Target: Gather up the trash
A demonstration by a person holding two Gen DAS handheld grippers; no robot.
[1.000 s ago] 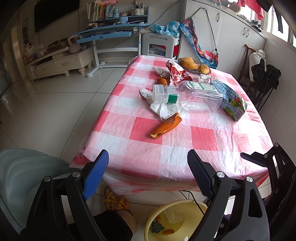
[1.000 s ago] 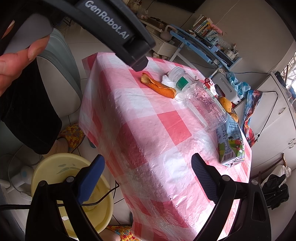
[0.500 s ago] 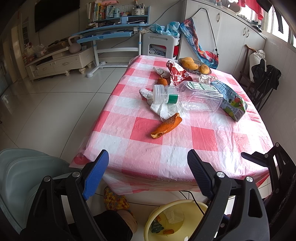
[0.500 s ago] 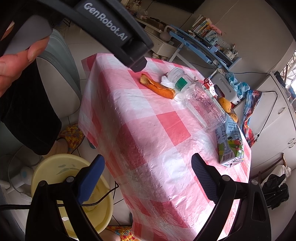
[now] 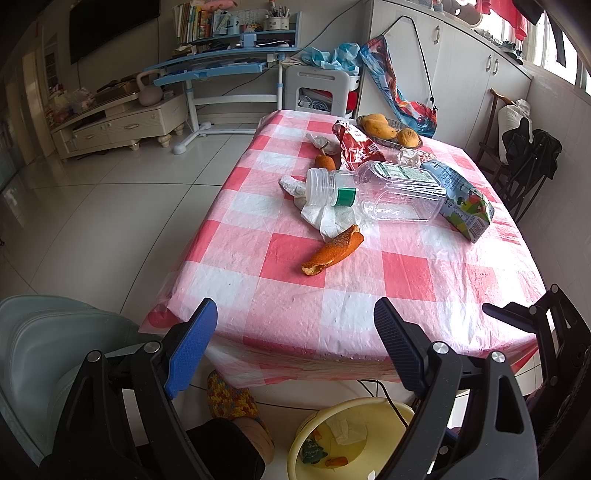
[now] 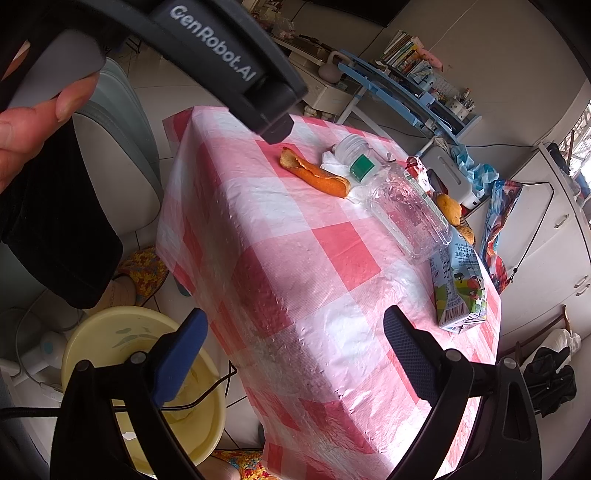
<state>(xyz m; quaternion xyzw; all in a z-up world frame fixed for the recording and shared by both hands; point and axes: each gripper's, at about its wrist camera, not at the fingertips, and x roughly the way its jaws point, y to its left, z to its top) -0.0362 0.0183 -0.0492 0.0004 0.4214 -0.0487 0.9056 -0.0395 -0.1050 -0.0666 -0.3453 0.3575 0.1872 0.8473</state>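
No change from a second ago: both grippers hold position at the near table (image 5: 369,295) edge. Left gripper (image 5: 295,343) jaws wide apart, empty. Right gripper (image 6: 295,347) likewise wide, empty. Orange peel (image 5: 332,251) lies mid-table, touching the tissue (image 5: 325,218) under the bottle (image 5: 380,192); carton (image 5: 461,199) beside the bottle. Yellow basin (image 5: 351,439) on the floor below the table edge, scraps inside.

A home: checked dining table (image 5: 369,280), study desk (image 5: 221,66), bookshelf (image 5: 207,22).

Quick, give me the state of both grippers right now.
Left hand-held gripper: open, holding nothing.
Right hand-held gripper: open, holding nothing.
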